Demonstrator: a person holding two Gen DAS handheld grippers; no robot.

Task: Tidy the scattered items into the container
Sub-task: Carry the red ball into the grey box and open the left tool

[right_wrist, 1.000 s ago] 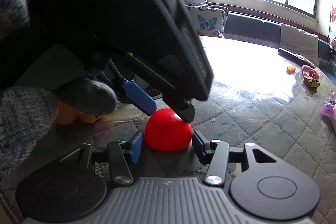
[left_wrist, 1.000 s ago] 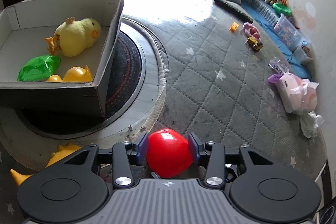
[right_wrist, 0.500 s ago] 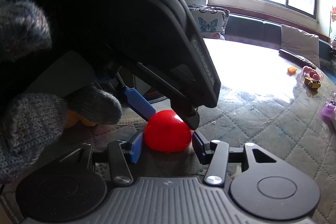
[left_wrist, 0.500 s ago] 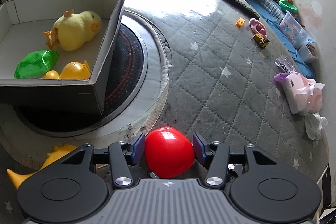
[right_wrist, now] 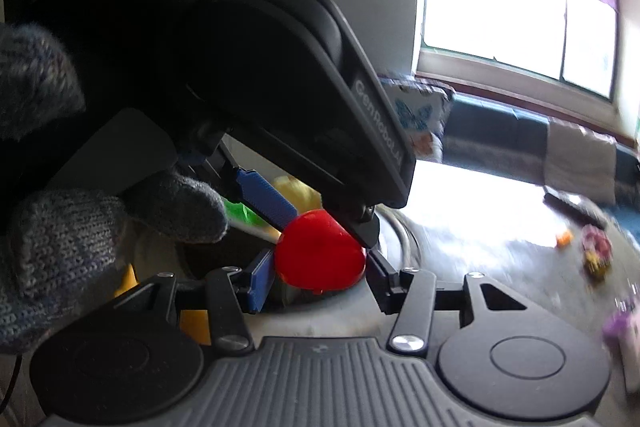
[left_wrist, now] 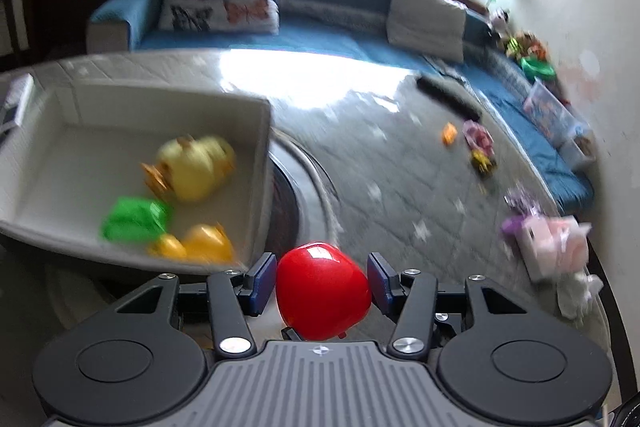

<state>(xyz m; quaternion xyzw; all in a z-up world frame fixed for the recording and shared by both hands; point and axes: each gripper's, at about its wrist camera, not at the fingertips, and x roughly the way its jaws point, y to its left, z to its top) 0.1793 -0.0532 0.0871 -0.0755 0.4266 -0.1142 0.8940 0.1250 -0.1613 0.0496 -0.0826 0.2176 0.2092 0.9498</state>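
A glossy red ball-shaped toy point(left_wrist: 322, 293) sits between the blue pads of my left gripper point(left_wrist: 322, 285), which is shut on it and holds it raised near the right corner of the grey box point(left_wrist: 262, 163). The box holds a yellow plush duck point(left_wrist: 194, 167), a green toy point(left_wrist: 134, 219) and a yellow rubber duck point(left_wrist: 204, 245). In the right wrist view the same red toy point(right_wrist: 320, 255) lies between my right gripper's fingers point(right_wrist: 320, 279), which also close on it from below the left gripper point(right_wrist: 312, 223). A gloved hand point(right_wrist: 60, 239) fills that view's left.
The quilted grey mat point(left_wrist: 400, 179) carries small toys point(left_wrist: 478, 147) and an orange block point(left_wrist: 449, 134) at the right. A pink bundle point(left_wrist: 552, 243) lies at the right edge. A blue sofa point(left_wrist: 320, 39) with a butterfly cushion point(left_wrist: 224, 1) stands behind. A round dark rug point(left_wrist: 286, 215) lies under the box.
Both grippers have lifted the red toy off the mat and tilted up; the box now appears closer and lower in view. The image is motion-blurred.
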